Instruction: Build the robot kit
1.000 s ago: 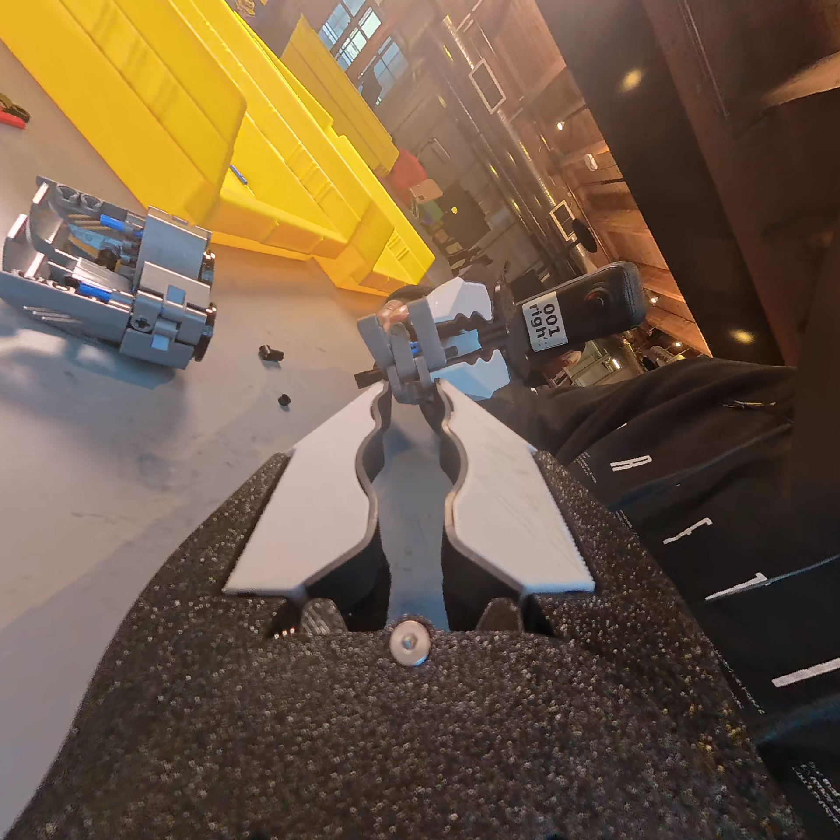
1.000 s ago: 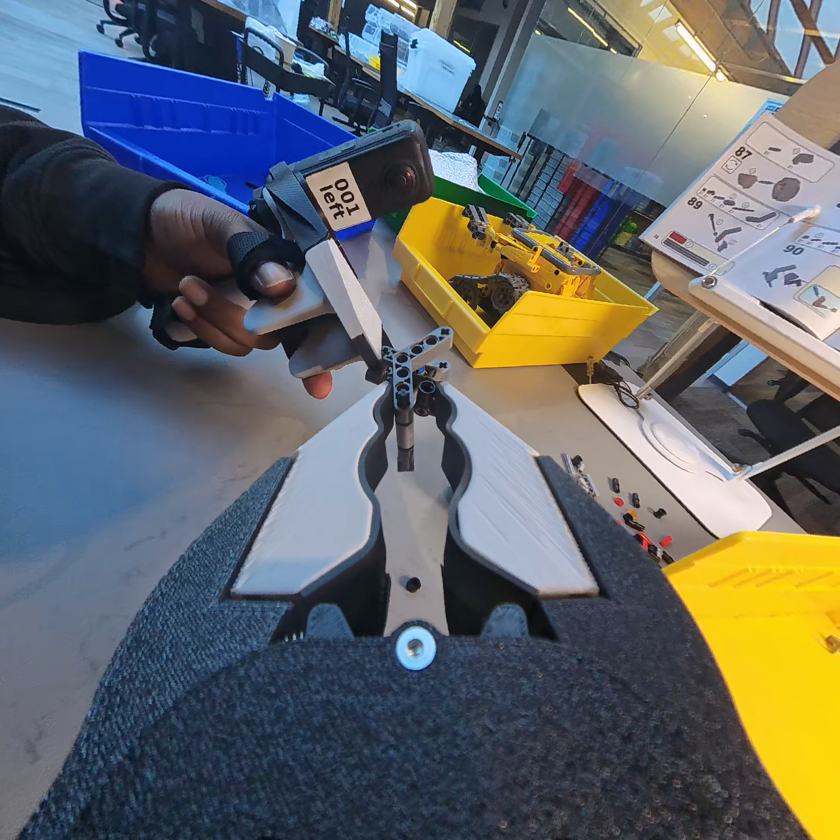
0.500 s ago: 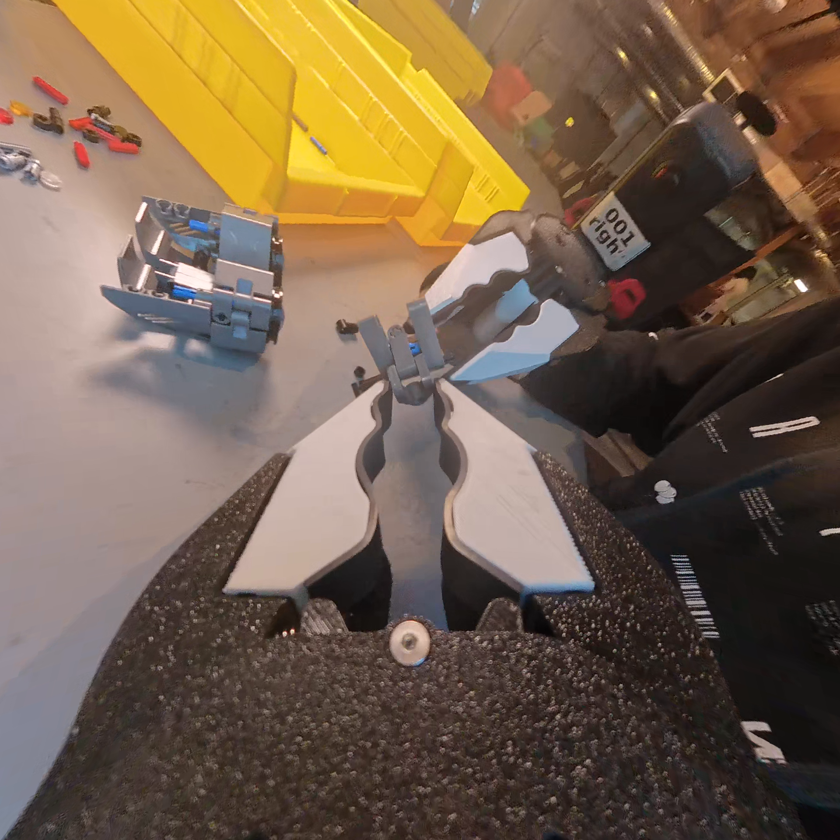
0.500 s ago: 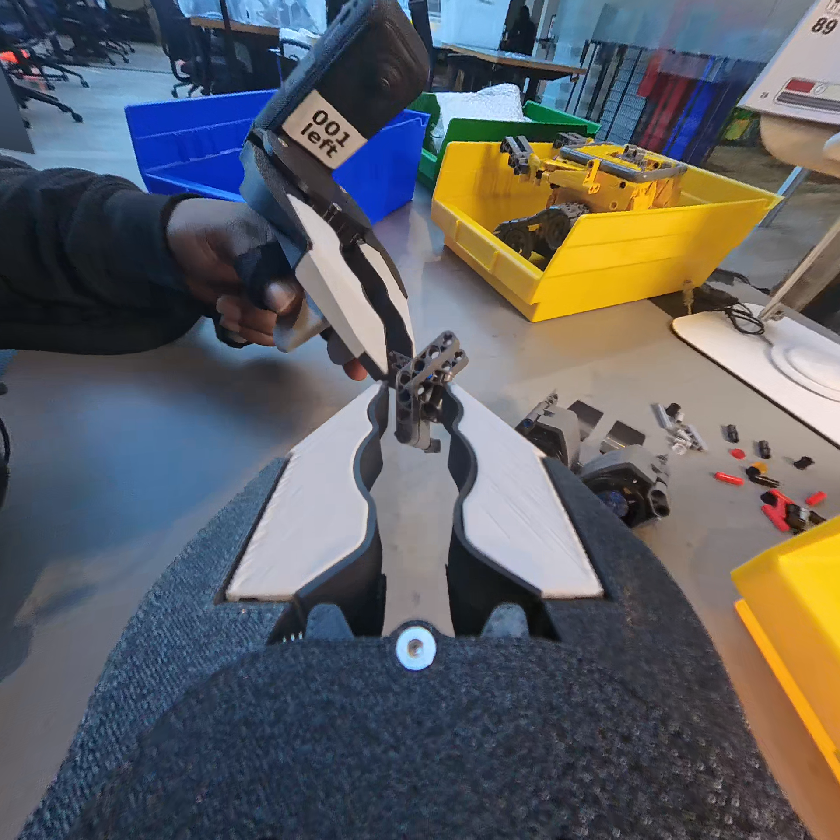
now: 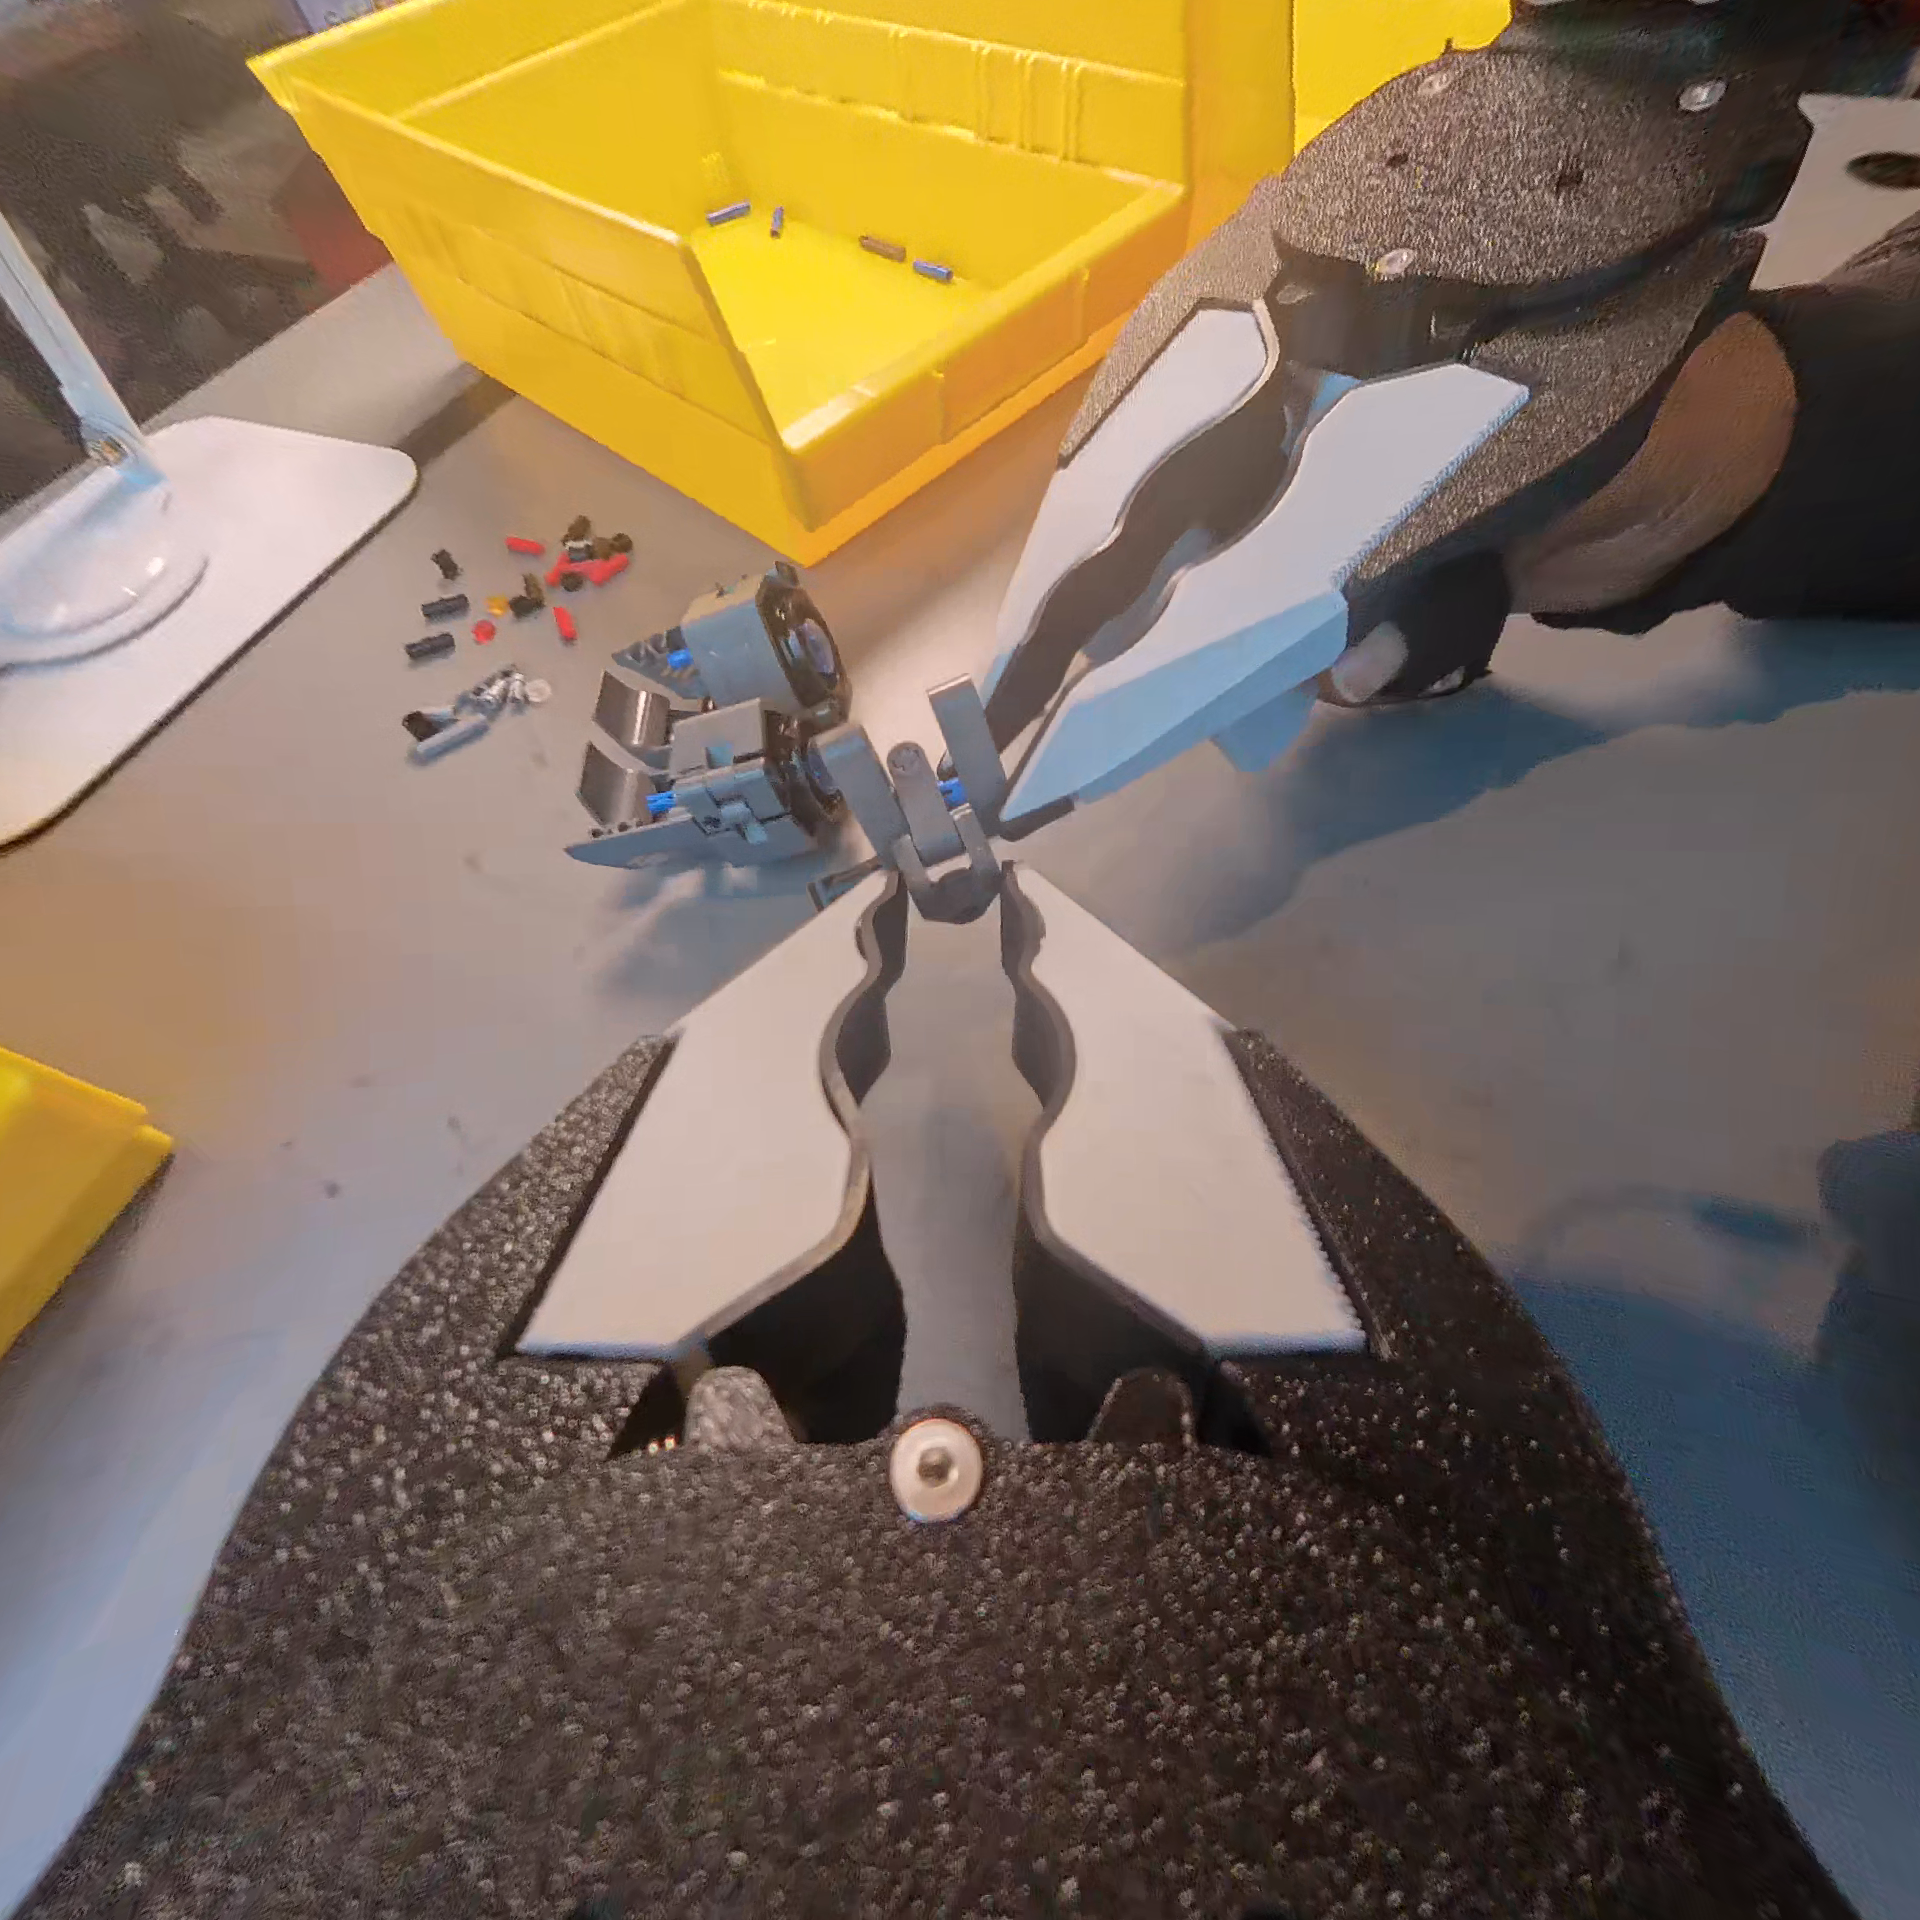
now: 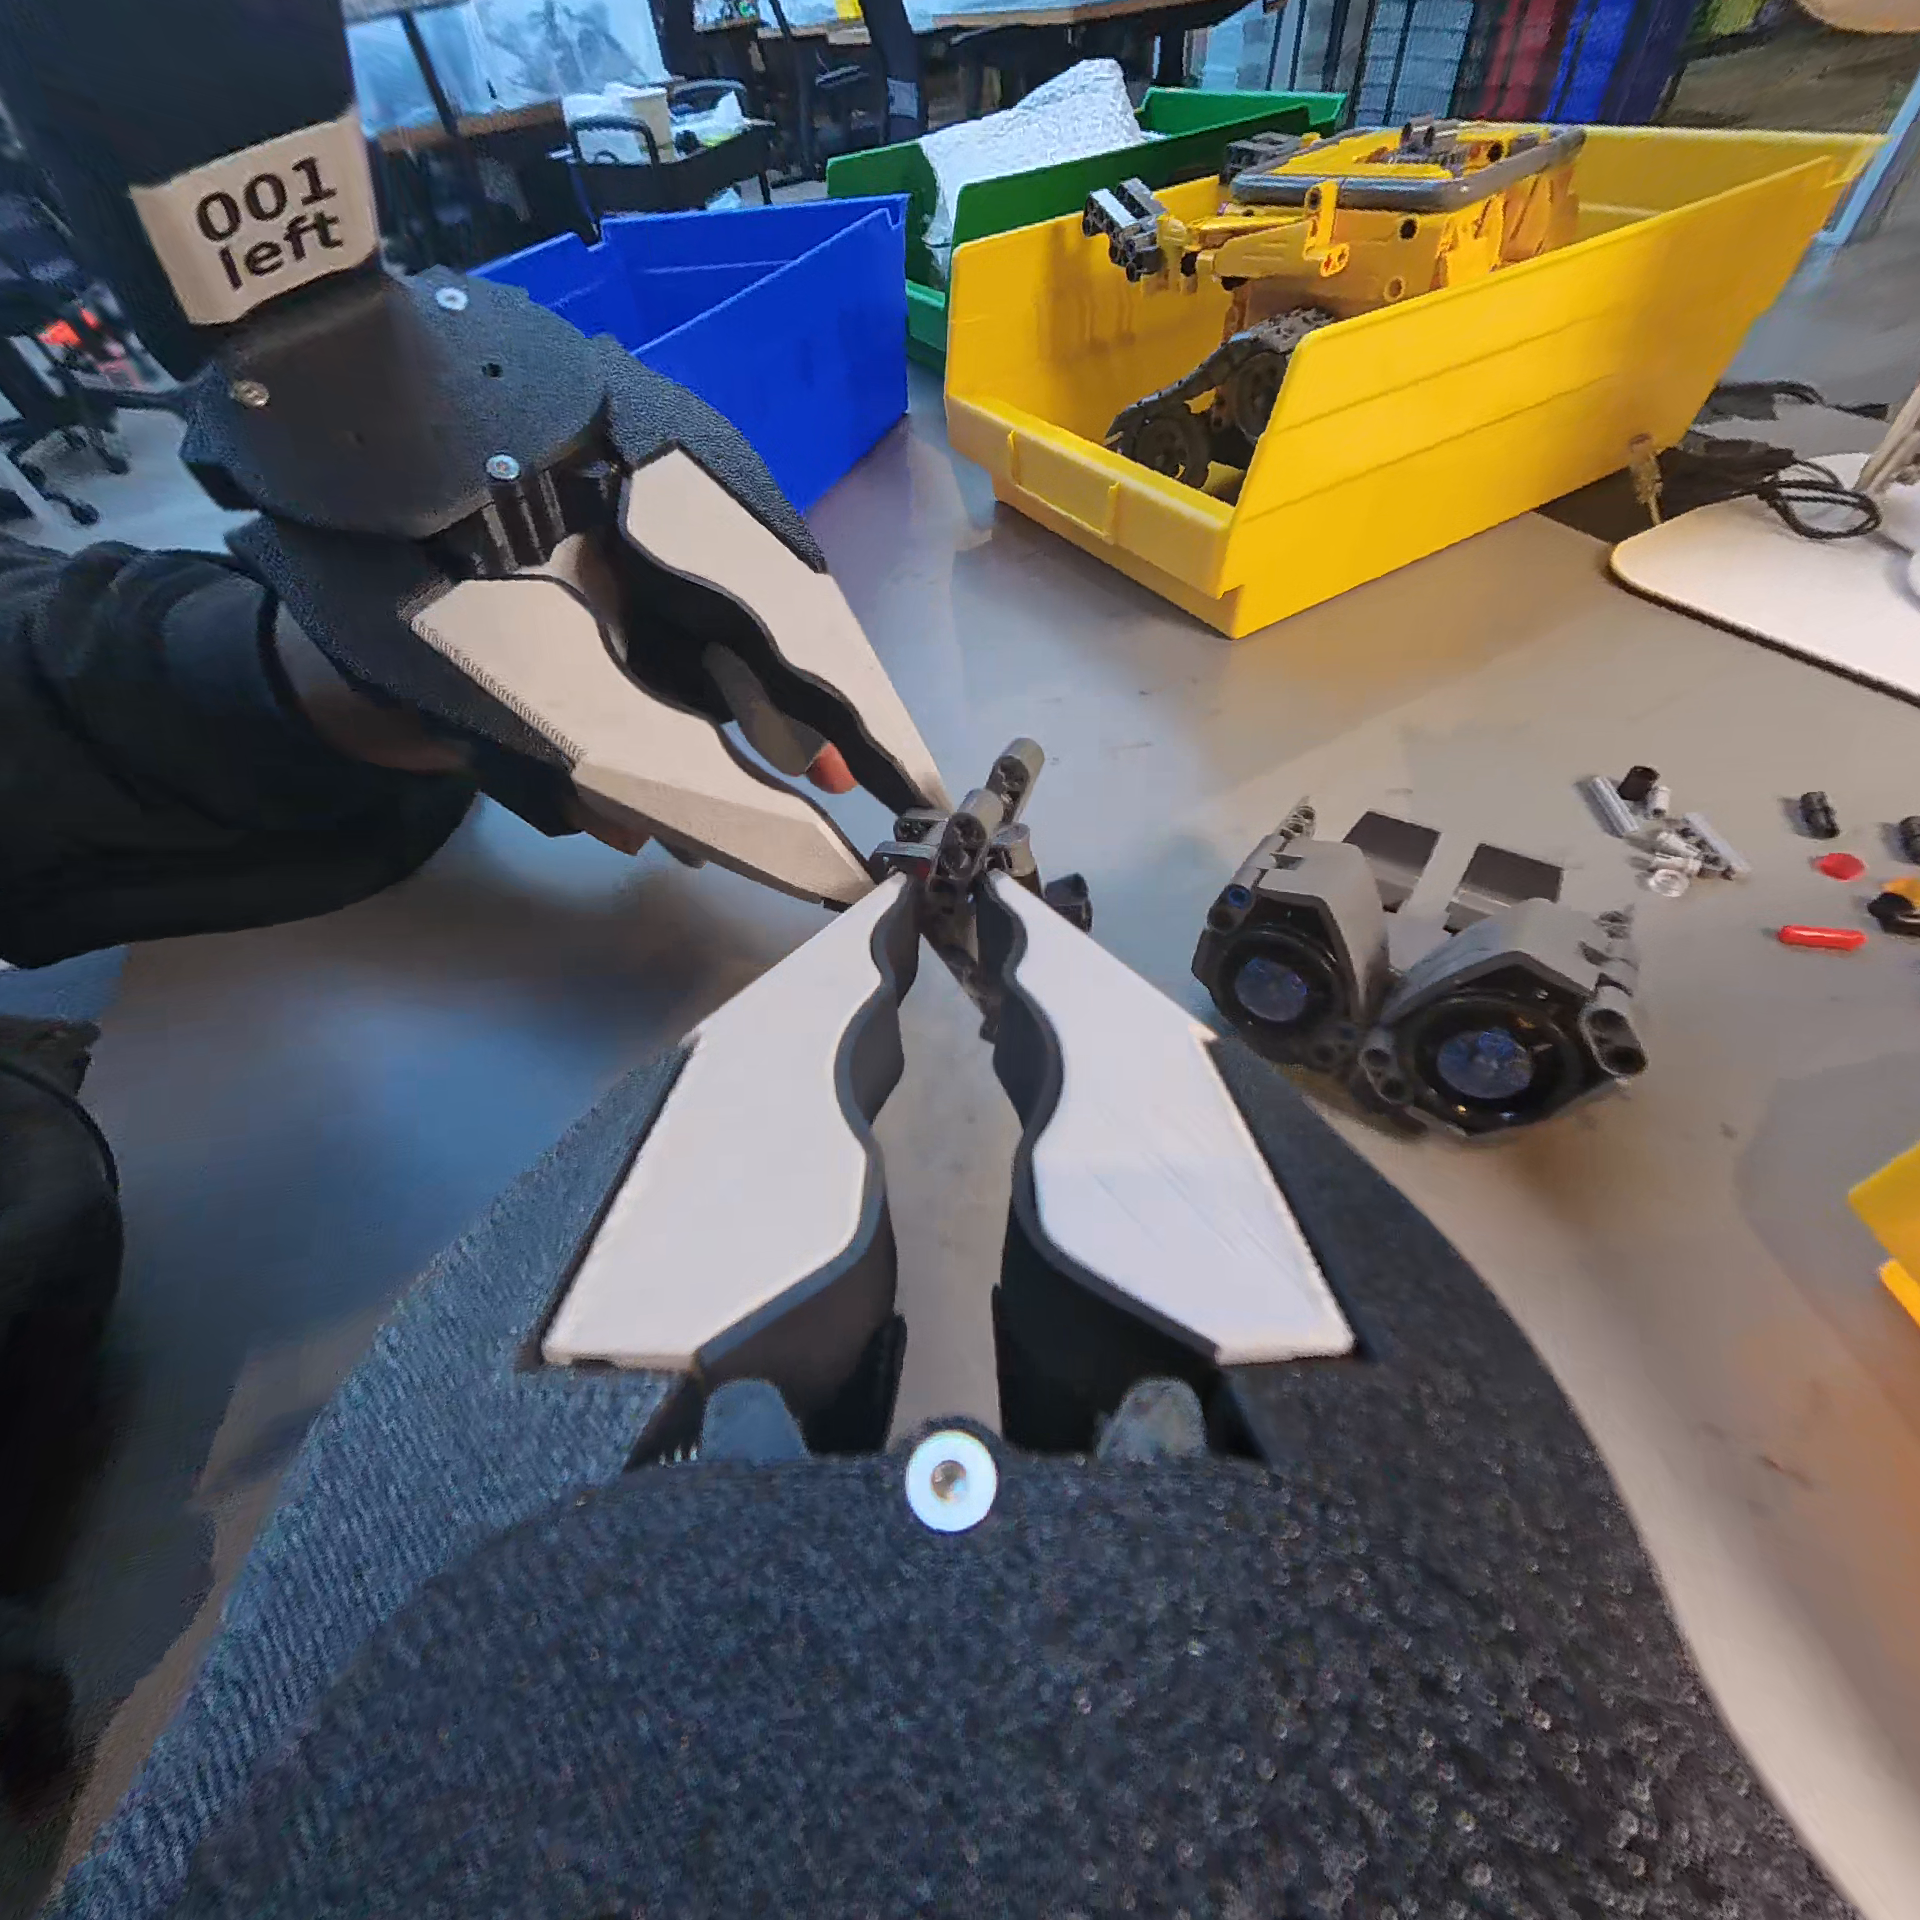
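Note:
My left gripper (image 5: 948, 894) is shut on a small grey brick assembly (image 5: 914, 795) with upright beams and blue pins, held just above the grey table (image 5: 312, 987). My right gripper (image 5: 1003, 764) comes in from the upper right and grips the same assembly from the other side. In the right wrist view my right gripper (image 6: 945, 888) is shut on that assembly (image 6: 971, 831), with a dark axle lying between its fingers, and my left gripper (image 6: 906, 844) meets it from the upper left. A grey twin-lens brick module (image 6: 1423, 977) lies on the table just right of it, also seen in the left wrist view (image 5: 717, 727).
A yellow bin (image 5: 623, 312) with a few small pins stands behind the module. Loose red, black and grey pieces (image 5: 499, 613) lie by a white stand base (image 5: 208, 540). Another yellow bin (image 6: 1455, 468) holds a yellow tracked model (image 6: 1351, 218); blue (image 6: 748, 312) and green bins (image 6: 1226, 114) stand behind. My two grippers' fingertips are within a few centimetres of each other.
Both grippers have swung downward together with the small assembly still held between them. It now hangs low over the table close to the twin-lens module.

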{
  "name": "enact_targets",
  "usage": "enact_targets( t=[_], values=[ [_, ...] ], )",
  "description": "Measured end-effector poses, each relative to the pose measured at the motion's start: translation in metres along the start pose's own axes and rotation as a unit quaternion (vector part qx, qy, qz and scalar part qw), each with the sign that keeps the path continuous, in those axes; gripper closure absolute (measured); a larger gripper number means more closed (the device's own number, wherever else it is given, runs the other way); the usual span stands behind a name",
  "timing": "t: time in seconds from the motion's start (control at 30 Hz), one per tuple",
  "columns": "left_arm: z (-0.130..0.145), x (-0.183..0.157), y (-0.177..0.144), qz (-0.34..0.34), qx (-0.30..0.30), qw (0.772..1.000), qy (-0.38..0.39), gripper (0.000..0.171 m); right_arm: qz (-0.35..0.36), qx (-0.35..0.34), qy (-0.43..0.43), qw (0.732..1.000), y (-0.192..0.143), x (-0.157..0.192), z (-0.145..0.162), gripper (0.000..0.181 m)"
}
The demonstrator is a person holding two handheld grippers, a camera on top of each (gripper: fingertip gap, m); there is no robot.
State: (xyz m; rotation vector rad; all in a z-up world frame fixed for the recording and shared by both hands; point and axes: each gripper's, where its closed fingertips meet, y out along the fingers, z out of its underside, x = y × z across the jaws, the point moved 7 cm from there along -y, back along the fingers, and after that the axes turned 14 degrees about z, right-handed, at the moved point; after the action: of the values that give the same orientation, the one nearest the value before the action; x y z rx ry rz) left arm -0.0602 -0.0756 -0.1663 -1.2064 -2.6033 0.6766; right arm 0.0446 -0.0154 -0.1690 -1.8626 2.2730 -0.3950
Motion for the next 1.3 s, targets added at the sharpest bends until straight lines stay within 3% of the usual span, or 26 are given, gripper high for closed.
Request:
enact_targets(
  t=[0.3, 0.6, 0.63, 0.67, 0.7, 0.73, 0.77, 0.8, 0.83, 0.87, 0.9, 0.93, 1.0, 1.2, 1.3],
  values=[
    [-0.010, -0.008, -0.006, -0.063, 0.010, 0.993, 0.103, 0.156, -0.009, -0.019, 0.040, 0.999, -0.002, -0.003, -0.004, 0.174],
    [-0.014, -0.014, -0.010, -0.078, 0.017, 0.986, 0.150, 0.157, -0.041, -0.018, 0.105, 0.993, -0.002, -0.006, -0.004, 0.176],
    [-0.014, -0.016, -0.009, -0.065, 0.014, 0.986, 0.153, 0.157, -0.040, -0.018, 0.107, 0.993, -0.002, -0.007, -0.004, 0.176],
    [-0.016, -0.028, -0.008, -0.017, -0.004, 0.987, 0.160, 0.171, 0.006, -0.019, 0.114, 0.993, -0.002, -0.016, -0.003, 0.175],
    [-0.021, -0.045, -0.005, 0.021, -0.028, 0.988, 0.152, 0.171, 0.049, -0.022, 0.102, 0.993, -0.004, -0.037, -0.001, 0.175],
    [-0.023, -0.057, 0.000, 0.010, -0.013, 0.981, 0.194, 0.171, 0.037, -0.035, 0.149, 0.988, -0.010, -0.051, -0.005, 0.176],
    [-0.025, -0.058, -0.001, -0.035, 0.009, 0.968, 0.250, 0.171, -0.019, -0.032, 0.152, 0.988, -0.012, -0.030, -0.010, 0.176],
    [-0.026, -0.049, -0.005, -0.031, 0.001, 0.973, 0.230, 0.171, -0.031, -0.024, 0.052, 0.998, -0.009, 0.007, -0.006, 0.175],
    [-0.024, -0.039, -0.012, 0.015, -0.022, 0.986, 0.164, 0.171, 0.013, -0.046, 0.028, 0.998, -0.005, 0.017, -0.003, 0.176],
    [-0.024, -0.029, -0.019, 0.030, -0.062, 0.991, 0.115, 0.171, -0.034, -0.030, 0.070, 0.997, -0.006, 0.015, -0.006, 0.175],
    [-0.026, -0.024, -0.026, 0.037, -0.092, 0.991, 0.095, 0.171, -0.035, -0.039, 0.092, 0.994, -0.009, 0.005, -0.010, 0.175],
    [-0.028, -0.021, -0.030, 0.042, -0.110, 0.989, 0.085, 0.171, -0.003, -0.042, 0.061, 0.997, -0.010, -0.005, -0.010, 0.175],
    [-0.028, -0.011, -0.034, 0.041, -0.137, 0.988, 0.062, 0.171, -0.023, -0.050, 0.086, 0.995, -0.010, -0.011, -0.012, 0.175],
    [-0.009, 0.017, -0.034, 0.085, -0.147, 0.985, 0.000, 0.134, -0.145, -0.087, 0.140, 0.976, -0.020, -0.004, -0.017, 0.175],
    [-0.010, 0.010, -0.030, 0.149, -0.168, 0.975, -0.006, 0.130, -0.203, -0.110, 0.152, 0.961, -0.028, 0.001, -0.024, 0.175]
  ],
)
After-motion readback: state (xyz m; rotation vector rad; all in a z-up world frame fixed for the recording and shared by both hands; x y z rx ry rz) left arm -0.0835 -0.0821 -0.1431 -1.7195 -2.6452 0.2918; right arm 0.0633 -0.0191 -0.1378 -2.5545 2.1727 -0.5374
